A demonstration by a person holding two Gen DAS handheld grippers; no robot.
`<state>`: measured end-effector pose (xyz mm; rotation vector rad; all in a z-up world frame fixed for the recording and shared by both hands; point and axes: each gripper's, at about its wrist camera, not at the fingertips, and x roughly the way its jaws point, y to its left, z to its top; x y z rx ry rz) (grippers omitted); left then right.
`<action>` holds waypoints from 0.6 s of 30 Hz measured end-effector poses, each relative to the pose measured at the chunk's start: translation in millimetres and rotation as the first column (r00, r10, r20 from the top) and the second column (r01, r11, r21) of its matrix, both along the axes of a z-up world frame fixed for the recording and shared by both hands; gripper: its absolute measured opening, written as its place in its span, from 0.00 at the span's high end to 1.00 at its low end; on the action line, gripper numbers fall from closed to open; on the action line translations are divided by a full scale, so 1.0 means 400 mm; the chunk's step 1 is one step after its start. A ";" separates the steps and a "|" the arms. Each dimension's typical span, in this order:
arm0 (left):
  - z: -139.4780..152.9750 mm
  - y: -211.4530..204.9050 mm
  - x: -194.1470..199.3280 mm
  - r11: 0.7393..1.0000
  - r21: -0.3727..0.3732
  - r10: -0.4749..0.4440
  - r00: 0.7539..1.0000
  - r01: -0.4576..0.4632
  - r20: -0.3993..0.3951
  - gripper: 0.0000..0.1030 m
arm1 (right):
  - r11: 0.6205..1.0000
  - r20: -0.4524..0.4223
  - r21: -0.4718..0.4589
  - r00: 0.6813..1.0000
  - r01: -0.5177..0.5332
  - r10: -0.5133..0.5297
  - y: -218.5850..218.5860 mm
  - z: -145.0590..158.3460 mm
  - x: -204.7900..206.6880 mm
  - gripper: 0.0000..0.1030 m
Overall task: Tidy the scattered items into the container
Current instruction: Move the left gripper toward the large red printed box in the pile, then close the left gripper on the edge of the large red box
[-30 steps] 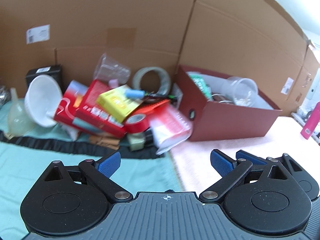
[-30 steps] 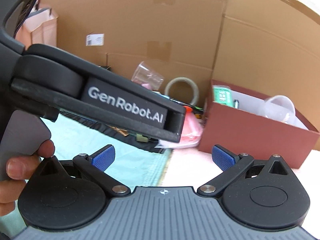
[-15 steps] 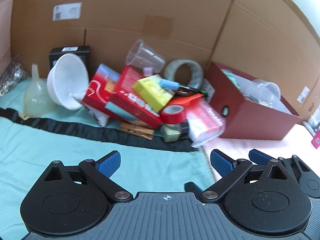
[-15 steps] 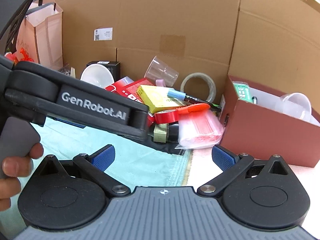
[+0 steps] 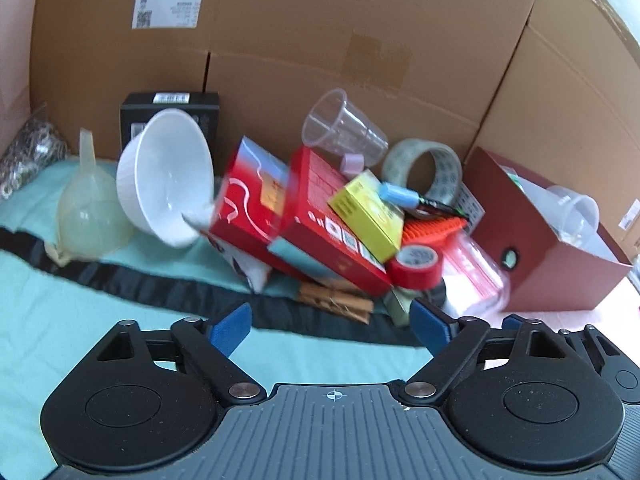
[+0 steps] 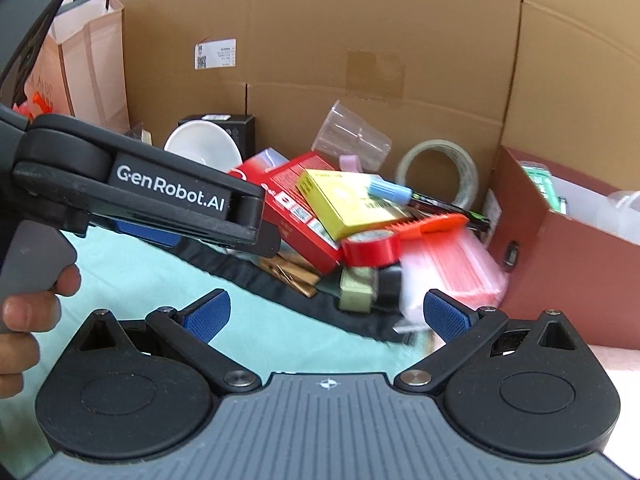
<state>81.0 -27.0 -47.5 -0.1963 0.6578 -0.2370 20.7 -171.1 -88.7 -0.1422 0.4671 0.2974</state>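
You are in the approach step: both tools face the heap and nothing is picked up yet. At the far left of the left wrist view a translucent funnel [image 5: 86, 208] leans beside a tipped white bowl [image 5: 168, 176], both on the teal cloth [image 5: 100, 320] that covers the desk. Next comes the pile itself: a red carton [image 5: 328, 240] with a yellow box [image 5: 366, 216] and a blue-capped marker [image 5: 400, 194] on top, a clear plastic cup [image 5: 344, 128] lying on its side behind, a red tape roll [image 5: 416, 266] at the front and wooden clothespins [image 5: 336, 302] on the dark strip below. Your left hand-held gripper [image 5: 330, 322] is empty and its jaws are closing with nothing between them; your right hand-held gripper [image 6: 326, 314] is spread wide and empty, near a pink zip bag [image 6: 460, 268]. The dark red container [image 5: 560, 256] stands at the right, touching the bag, and already holds a cup. Next, pick one loose top item, such as the yellow box, and straddle it before squeezing, so the stack does not slide.
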 end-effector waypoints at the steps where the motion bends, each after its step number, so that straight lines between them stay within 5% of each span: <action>1: 0.003 0.003 0.007 1.000 0.007 -0.005 1.000 0.005 0.009 0.17 | 1.000 -0.002 0.012 1.000 -0.009 0.009 0.004 0.000 0.009 0.02; 18: 0.003 0.029 0.140 0.996 0.061 -0.073 0.997 0.072 0.012 0.42 | 0.996 -0.082 0.063 0.995 -0.055 0.060 0.064 -0.038 0.159 0.25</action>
